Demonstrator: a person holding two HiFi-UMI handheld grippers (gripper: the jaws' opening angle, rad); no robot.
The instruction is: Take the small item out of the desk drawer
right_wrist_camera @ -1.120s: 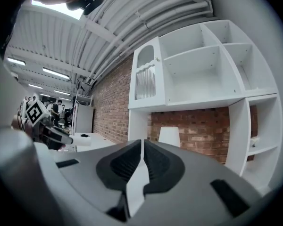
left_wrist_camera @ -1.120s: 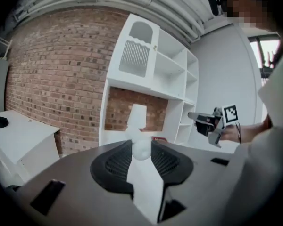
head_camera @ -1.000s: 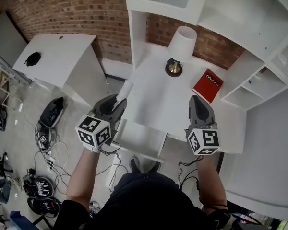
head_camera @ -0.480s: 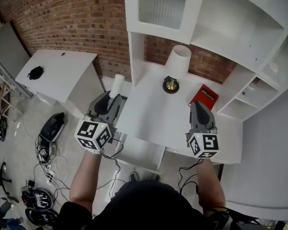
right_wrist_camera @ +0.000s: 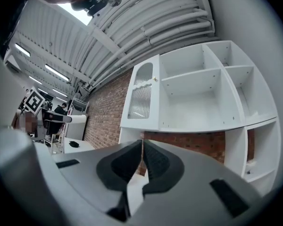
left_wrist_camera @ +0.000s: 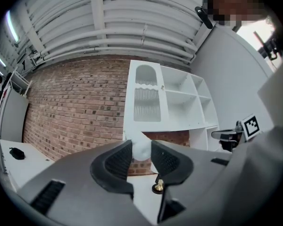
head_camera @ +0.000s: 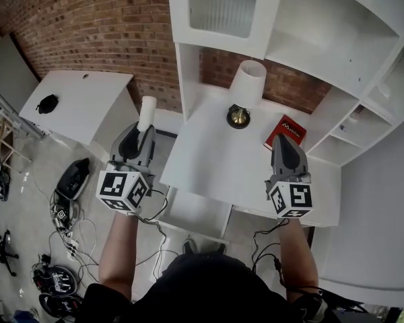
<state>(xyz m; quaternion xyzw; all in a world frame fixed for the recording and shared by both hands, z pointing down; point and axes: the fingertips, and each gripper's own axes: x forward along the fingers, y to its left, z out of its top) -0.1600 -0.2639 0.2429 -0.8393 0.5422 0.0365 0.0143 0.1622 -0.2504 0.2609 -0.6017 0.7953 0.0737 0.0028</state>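
**Entry: small item, retrieval from drawer; step judged in hand: carrying the item clear and over to the bench**

- Drawer (head_camera: 188, 214): nearest the person, under the bench's front edge, standing open. The part that shows holds nothing.
- Left hand-held gripper (head_camera: 140, 140): clamped on the item (head_camera: 147, 110), a small white roll. Both pads press its lower end, and the rest stands out beyond the fingertips.
- Right hand-held gripper (head_camera: 283, 142): jaws together with nothing between them, over the right of the bench (head_camera: 209, 153), near a red book (head_camera: 287, 131).
- Further back: a lamp (head_camera: 248, 83) on the bench, then white shelves (head_camera: 303, 39).

**Handling note (judgement)**
- The roll is pinched near one end and could pivot, so keep the squeeze even and the wrist level.
- Travel over the bare left part of the bench, short of the lamp.
- Lower until the roll is supported before letting the jaws part.
- The right hand-held gripper is free for the drawer.

**Position**
- The item sits between the left hand-held gripper's jaws, touching both pads.
- It is just off the bench's left edge and beyond the open drawer, already out of it.
- It is well apart from the right hand-held gripper
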